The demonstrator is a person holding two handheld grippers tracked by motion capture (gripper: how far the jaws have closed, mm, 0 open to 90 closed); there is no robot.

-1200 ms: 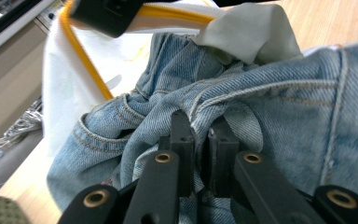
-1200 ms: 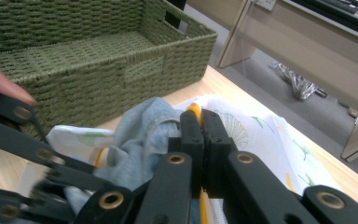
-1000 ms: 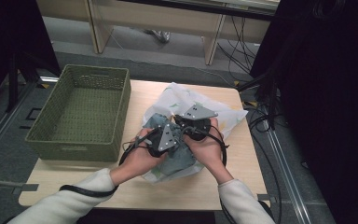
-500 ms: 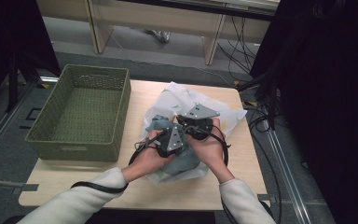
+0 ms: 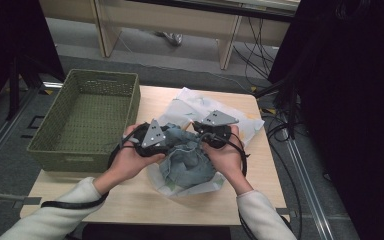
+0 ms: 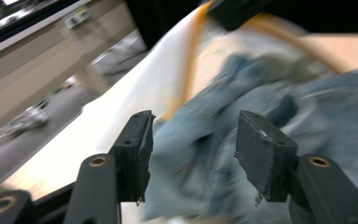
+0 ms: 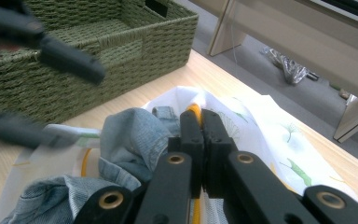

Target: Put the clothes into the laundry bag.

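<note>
With the left tongs [image 6: 191, 149] just opened wide, off the jeans [image 5: 187, 160] bunched in the bag [image 5: 200, 107] on the surface, only the right tongs [image 7: 200, 140], clamped on the bag's edge, hold anything, so the bag may sag shut.

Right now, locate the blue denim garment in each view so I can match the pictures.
High view: denim garment low centre, between both hands.
Left gripper view: centre to right, beyond the open fingers.
Right gripper view: lower left, beside the shut fingers.
Shared landmark: the white printed bag under it.
</note>
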